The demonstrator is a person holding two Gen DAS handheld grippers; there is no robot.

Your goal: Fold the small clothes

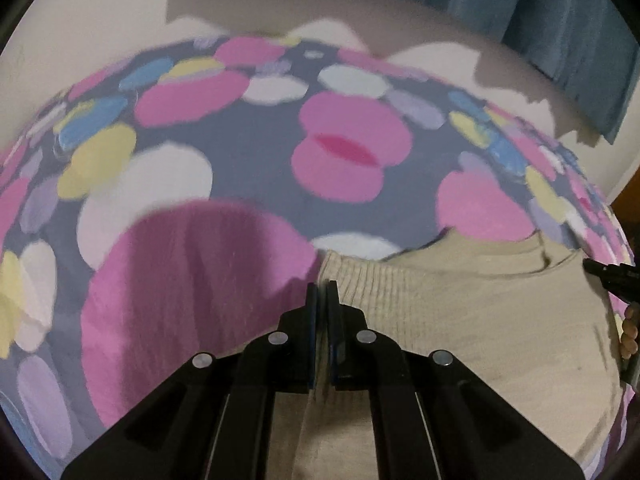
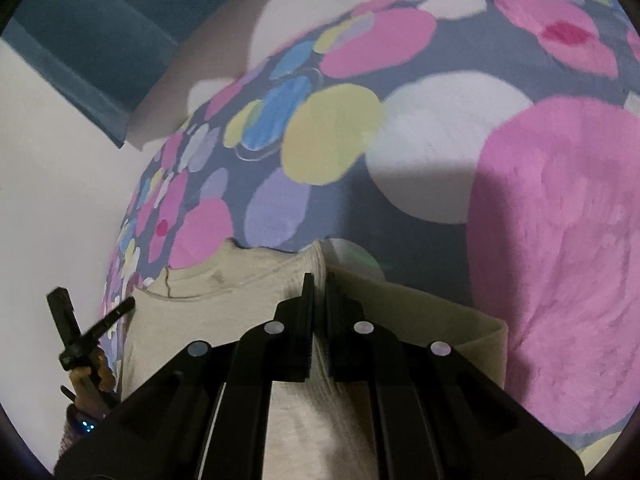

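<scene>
A small beige knitted garment [image 1: 460, 320] lies on a cover with coloured spots, its ribbed edge towards me. My left gripper [image 1: 322, 292] is shut on a corner of that ribbed edge, and beige fabric shows between the fingers. In the right wrist view the same garment [image 2: 192, 320] lies partly folded, one layer over another. My right gripper [image 2: 319, 284] is shut on a ribbed fold of it. The right gripper's tip [image 1: 612, 280] shows at the garment's right side in the left wrist view. The left gripper [image 2: 72, 328] shows at the far left in the right wrist view.
The grey cover with pink, white, yellow and blue spots [image 1: 248, 140] spreads beyond the garment on every side [image 2: 440, 140]. A blue curtain [image 1: 560, 20] hangs behind, in front of a pale wall [image 2: 48, 184]. A person's hand [image 1: 630, 332] holds the right gripper.
</scene>
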